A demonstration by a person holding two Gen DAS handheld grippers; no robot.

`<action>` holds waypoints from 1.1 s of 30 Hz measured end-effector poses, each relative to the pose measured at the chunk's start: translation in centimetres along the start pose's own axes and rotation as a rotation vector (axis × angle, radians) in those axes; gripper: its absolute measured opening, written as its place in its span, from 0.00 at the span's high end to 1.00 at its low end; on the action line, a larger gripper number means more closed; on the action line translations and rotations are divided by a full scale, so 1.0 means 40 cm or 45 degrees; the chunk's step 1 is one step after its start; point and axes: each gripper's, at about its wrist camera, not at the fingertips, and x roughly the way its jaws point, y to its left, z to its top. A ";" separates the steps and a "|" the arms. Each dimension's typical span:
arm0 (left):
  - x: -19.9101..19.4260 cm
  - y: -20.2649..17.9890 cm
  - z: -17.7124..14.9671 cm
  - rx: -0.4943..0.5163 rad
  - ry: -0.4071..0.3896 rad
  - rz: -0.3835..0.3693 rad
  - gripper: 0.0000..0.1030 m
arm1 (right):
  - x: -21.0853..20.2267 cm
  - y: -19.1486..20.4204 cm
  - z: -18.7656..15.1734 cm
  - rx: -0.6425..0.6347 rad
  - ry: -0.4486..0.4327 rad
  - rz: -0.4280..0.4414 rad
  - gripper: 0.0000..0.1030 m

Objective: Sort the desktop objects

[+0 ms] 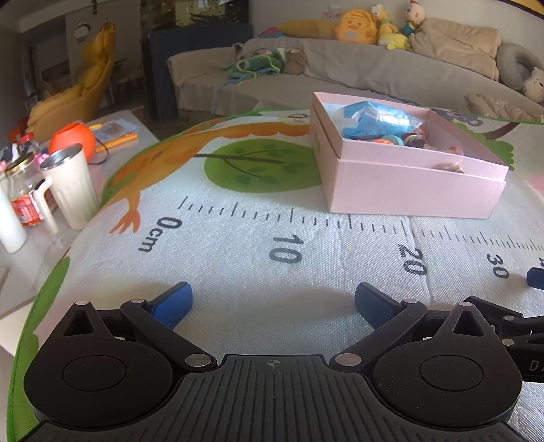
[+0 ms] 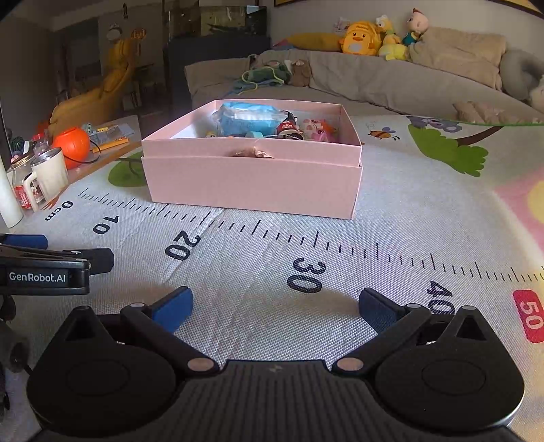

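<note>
A pink box [image 1: 411,187] stands on the printed ruler mat [image 1: 255,258], ahead and right of my left gripper [image 1: 273,306]. It holds a blue plastic bag [image 1: 374,119] and several small toys. In the right wrist view the pink box [image 2: 251,187] is straight ahead, with the blue bag [image 2: 248,117] and small toys [image 2: 312,131] inside. My left gripper is open and empty, low over the mat. My right gripper [image 2: 276,309] is open and empty, near the 30 mark. The left gripper's body [image 2: 44,268] shows at the left edge there.
A white mug [image 1: 71,187], a glass jar [image 1: 22,190] and an orange ball [image 1: 73,139] stand on a side table at the left. A grey sofa [image 1: 357,74] with plush toys [image 1: 357,25] lies behind the mat.
</note>
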 end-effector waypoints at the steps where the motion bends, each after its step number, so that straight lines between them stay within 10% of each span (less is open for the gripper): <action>1: 0.000 0.000 0.000 0.001 0.000 0.001 0.00 | 0.001 0.001 0.000 0.000 0.000 0.000 0.00; 33: -0.001 0.004 -0.001 -0.009 -0.002 -0.010 0.00 | 0.000 0.000 -0.001 0.000 0.000 0.000 0.00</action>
